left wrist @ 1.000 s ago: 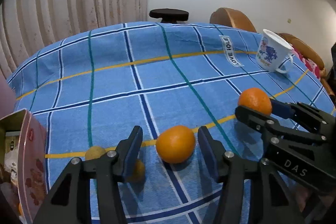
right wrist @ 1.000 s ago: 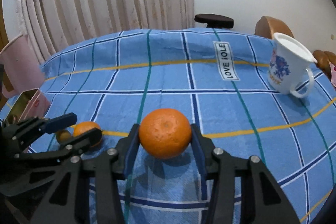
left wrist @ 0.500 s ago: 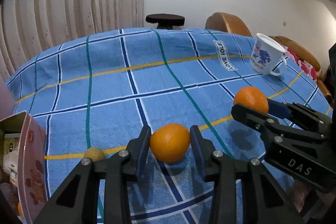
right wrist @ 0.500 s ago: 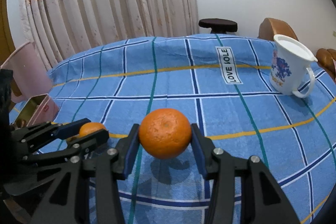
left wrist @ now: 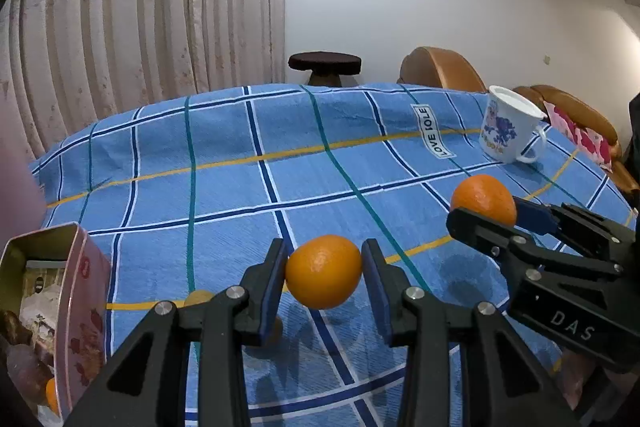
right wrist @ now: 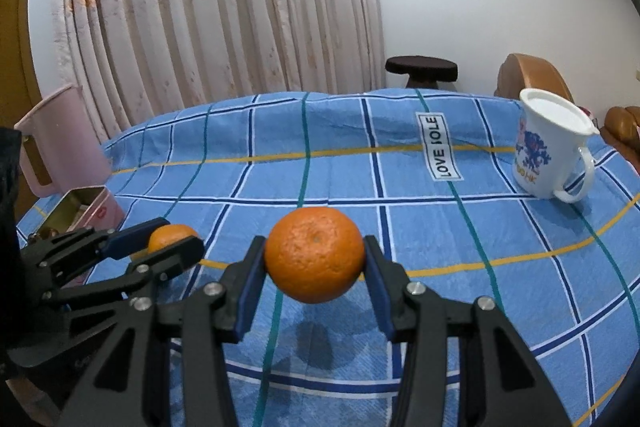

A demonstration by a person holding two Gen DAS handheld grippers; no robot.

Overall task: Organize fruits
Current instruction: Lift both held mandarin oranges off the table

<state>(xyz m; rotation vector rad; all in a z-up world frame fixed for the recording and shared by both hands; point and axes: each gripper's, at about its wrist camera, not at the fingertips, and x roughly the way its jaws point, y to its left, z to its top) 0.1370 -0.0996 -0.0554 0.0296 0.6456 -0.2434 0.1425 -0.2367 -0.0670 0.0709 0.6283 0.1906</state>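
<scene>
The left gripper (left wrist: 323, 273) clamps a smooth orange (left wrist: 323, 271), long axis running across between its fingers. The right gripper (right wrist: 315, 259) pinches a round orange (right wrist: 315, 254), stem dimple facing the camera.

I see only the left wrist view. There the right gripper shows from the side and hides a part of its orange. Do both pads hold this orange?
Observer: Yes. In the right wrist view both blue pads of the right gripper press the sides of the right orange.
Operator: Is it off the cloth?
Observer: It seems so: its shadow lies on the tablecloth below, apart from the fruit.
Operator: What stands behind the tin?
Observer: A pink jug, upright, behind the open tin.
</scene>
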